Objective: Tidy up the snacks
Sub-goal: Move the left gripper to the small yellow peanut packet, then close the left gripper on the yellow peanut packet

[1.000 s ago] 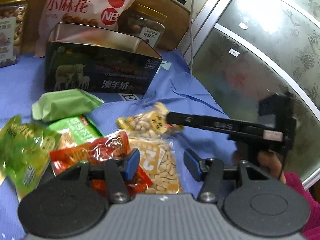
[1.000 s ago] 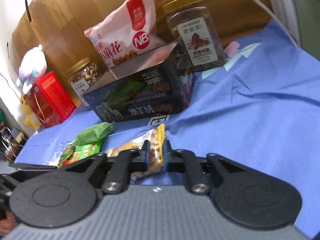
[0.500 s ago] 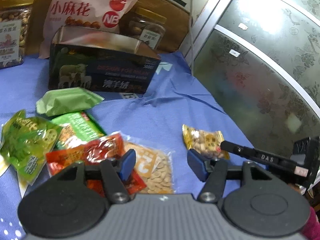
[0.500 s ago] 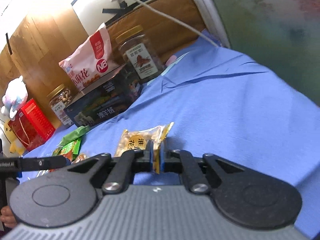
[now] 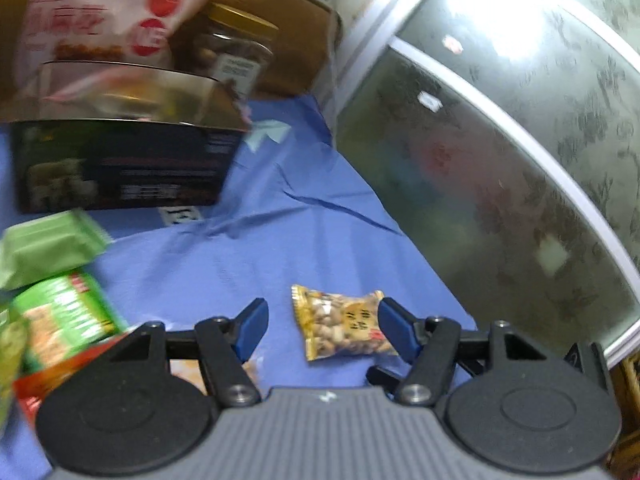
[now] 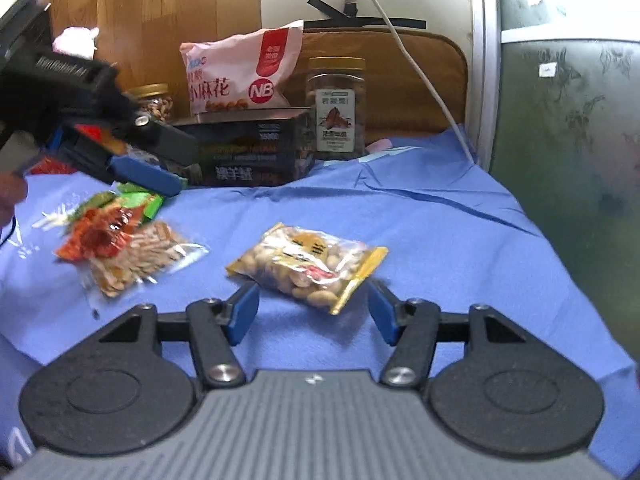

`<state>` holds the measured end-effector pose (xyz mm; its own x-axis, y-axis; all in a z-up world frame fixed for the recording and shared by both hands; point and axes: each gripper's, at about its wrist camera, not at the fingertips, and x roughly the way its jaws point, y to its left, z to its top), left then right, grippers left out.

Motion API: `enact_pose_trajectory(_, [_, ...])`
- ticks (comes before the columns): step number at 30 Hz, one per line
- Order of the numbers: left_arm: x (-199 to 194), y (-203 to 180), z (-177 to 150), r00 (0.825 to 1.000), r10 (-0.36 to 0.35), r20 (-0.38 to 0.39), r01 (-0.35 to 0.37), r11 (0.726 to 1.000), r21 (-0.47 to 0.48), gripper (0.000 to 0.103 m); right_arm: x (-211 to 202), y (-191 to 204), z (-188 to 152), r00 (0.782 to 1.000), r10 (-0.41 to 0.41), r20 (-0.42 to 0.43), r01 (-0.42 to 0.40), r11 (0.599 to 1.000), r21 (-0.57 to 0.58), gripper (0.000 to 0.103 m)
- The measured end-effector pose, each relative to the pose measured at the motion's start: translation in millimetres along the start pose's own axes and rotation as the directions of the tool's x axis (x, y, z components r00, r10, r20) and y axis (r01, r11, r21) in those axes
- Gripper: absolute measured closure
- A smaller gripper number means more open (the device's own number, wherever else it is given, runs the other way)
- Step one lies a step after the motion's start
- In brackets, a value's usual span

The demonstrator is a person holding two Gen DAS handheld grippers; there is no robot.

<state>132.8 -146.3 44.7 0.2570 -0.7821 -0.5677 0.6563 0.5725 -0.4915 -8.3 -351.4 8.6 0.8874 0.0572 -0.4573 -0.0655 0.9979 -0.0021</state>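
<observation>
Released since a moment ago, the peanut packet (image 6: pixel 310 270) lies flat on the blue cloth (image 6: pixel 440 232).
Right gripper (image 6: pixel 314 310) gapes wide around it; left gripper (image 5: pixel 322 326) wide, empty. Packet's long axis runs 10-to-4 o'clock, gold seal toward 4.

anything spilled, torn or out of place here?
Nothing spilled or visibly torn. The yellow peanut packet lies alone and askew on the blue cloth, apart from the other small packets heaped at left. None are in the open dark box. Both hand-held grippers are open, the right hand-held gripper just short of the packet.
</observation>
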Motion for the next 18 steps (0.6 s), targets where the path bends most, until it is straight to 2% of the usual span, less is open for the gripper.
enact_pose_trajectory(4, [36.2,-19.0,0.7,0.997,0.006,-0.072,0.000,0.997,0.074,0.041,2.4,-10.6,0.0,1.000,-0.020,-0.005,0.020,1.000,0.018,0.040])
enact_pose_trajectory(8, [64.4,-25.1,-1.7,0.992,0.012,-0.128,0.000,0.996,0.093,0.041,5.4,-13.9,2.2,1.000,-0.019,-0.008,0.020,1.000,0.009,0.040])
enact_pose_trajectory(11, [70.4,-25.0,-6.2,0.992,0.029,-0.121,-0.016,0.994,0.105,0.041,8.6,-8.6,1.9,1.000,-0.006,-0.022,0.005,1.000,-0.017,0.041])
enact_pose_trajectory(12, [69.9,-25.1,-7.2,0.992,0.023,-0.122,-0.010,0.994,0.106,0.046,10.8,-5.9,1.9,0.999,0.001,-0.032,-0.002,1.000,-0.030,0.042])
enact_pose_trajectory(14, [69.2,-26.4,-7.8,0.991,0.010,-0.134,0.005,0.994,0.112,0.057,11.9,-0.6,2.1,0.999,0.017,-0.036,-0.019,0.998,-0.061,0.060])
enact_pose_trajectory(18, [62.5,-25.2,-9.2,0.993,0.010,-0.121,0.003,0.994,0.108,0.057,12.8,10.1,8.0,1.000,0.017,-0.026,-0.019,0.995,-0.094,0.064])
